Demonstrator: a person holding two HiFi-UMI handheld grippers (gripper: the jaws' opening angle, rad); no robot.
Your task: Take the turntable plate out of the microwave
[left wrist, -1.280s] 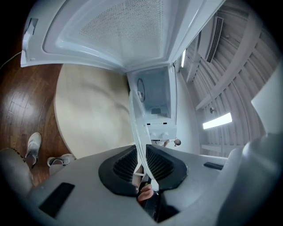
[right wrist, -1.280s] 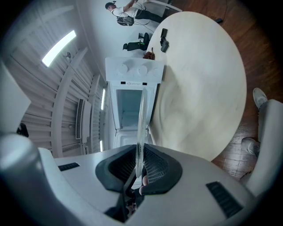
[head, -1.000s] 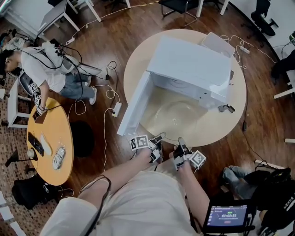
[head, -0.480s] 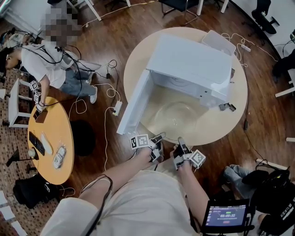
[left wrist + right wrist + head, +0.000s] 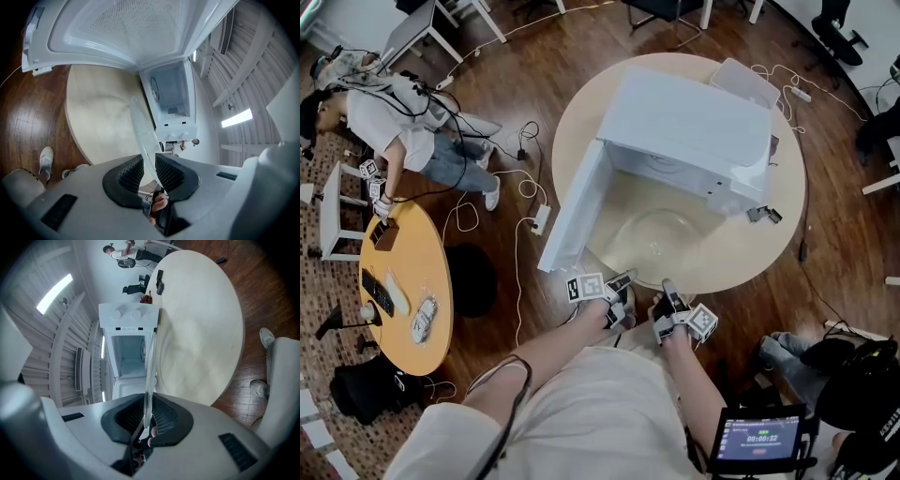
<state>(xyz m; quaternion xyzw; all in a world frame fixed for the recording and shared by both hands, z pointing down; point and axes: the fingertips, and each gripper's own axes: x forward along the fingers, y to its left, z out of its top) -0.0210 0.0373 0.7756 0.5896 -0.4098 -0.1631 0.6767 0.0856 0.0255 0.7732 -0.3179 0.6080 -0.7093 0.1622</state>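
The turntable plate (image 5: 661, 234) is located outside the microwave (image 5: 689, 131), over the round worktop (image 5: 581, 112) in front of the open cavity and beside the swung-out door (image 5: 572, 211). Because the plate is clear glass, only a faint circular outline and a few highlights are seen against the pale worktop in the head view. Whether its underside rests on the worktop or is held just above it cannot be determined. The left tongs (image 5: 623, 278) and the right tongs (image 5: 667, 284) are positioned side by side at the near rim of the plate, and the rim itself is covered there by the tongs and the marker cubes. In the left gripper view, the plate (image 5: 143, 131) is seen edge-on, and its rim is clamped between the ribbed pads of the left tongs (image 5: 149, 161), whose gap it crosses at a slant. In the right gripper view, the right tongs (image 5: 147, 404) are closed narrowly on the thin rim of the plate (image 5: 150, 366). The far edge of the plate is lost against the microwave (image 5: 129, 343) in both gripper views. The cavity interior is hidden from the head view by the top of the microwave. A white box (image 5: 741, 89) behind the microwave is partly concealed. A small dark object (image 5: 759, 216) at the front right corner of the microwave is too small to identify.
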